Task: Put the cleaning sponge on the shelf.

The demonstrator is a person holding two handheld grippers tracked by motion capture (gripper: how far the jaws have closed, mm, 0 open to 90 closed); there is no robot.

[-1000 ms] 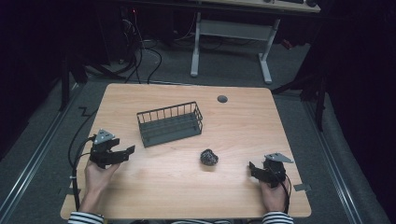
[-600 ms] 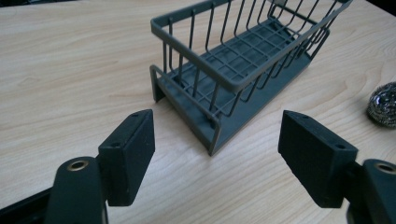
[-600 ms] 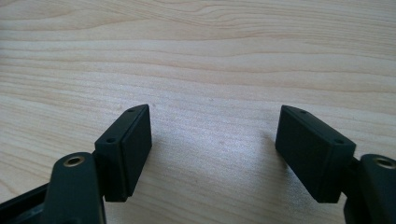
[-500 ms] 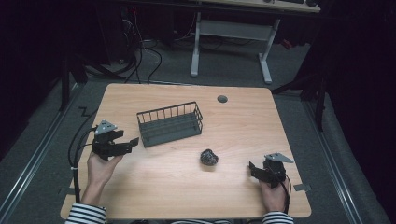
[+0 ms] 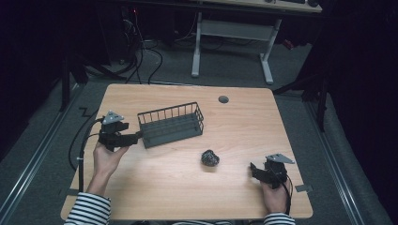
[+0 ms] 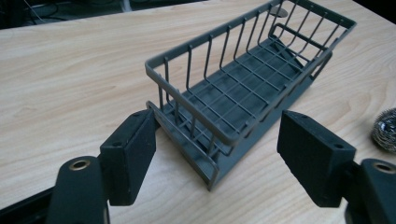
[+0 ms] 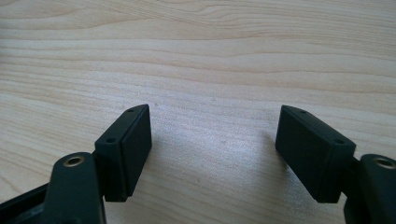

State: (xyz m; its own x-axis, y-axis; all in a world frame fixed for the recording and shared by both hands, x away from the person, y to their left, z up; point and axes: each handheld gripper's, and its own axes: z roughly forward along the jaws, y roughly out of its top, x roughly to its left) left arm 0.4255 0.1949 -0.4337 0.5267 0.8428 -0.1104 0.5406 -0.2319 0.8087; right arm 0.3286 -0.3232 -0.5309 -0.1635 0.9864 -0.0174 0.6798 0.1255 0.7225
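two grippers, both wide open with nothing pinched.

high view first: the left gripper (image 5: pixel 133 137) sits right at the short end of the basket (image 5: pixel 171 124), jaws aimed at it, so the person looks set to grab that end wall. the basket stands upright on the table (image 5: pixel 244 117), left of the middle. a scrubber (image 5: pixel 210 158) lies well apart from the basket, between the two hands. the right gripper (image 5: pixel 254 169) rests near the table's right front corner, probably just parked out of the way while the left does the work. a small dark round thing near the far edge is too small to tell what it is.

left gripper view: the basket (image 6: pixel 247 88) end sits between the spread jaws, and the left pad looks almost against the bottom corner, hard to say if it touches. the scrubber (image 6: pixel 385 129) is cut off at the right edge, only a shiny wiry bit showing.

right gripper view: the right gripper (image 7: pixel 212 154) has its jaws spread over bare wood (image 7: pixel 201 56), nothing between them.
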